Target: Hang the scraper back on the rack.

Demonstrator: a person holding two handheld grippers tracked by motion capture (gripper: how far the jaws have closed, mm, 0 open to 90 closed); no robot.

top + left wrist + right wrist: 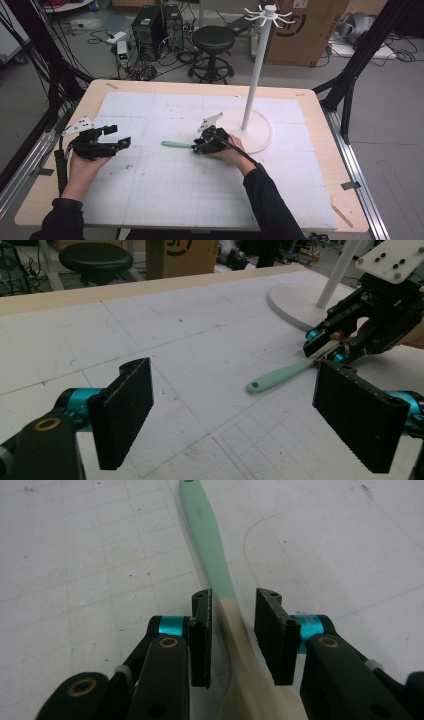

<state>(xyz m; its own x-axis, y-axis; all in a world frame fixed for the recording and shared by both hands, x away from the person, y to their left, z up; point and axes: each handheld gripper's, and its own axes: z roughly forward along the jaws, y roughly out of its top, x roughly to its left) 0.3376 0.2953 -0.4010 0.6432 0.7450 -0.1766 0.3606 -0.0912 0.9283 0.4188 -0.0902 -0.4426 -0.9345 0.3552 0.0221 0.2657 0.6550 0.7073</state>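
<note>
My right tool [232,630] straddles the spatula [212,555] neck, jaws not yet clamped, lined up to grab; left tool [250,415] waits spread wide.

Even, soft light; slight blur

black tongs [232,635], teal collars, dark sleeves [272,205]

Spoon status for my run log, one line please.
spoon: flat on mat | right tool: open, straddling spoon neck | left tool: open, apart
</note>
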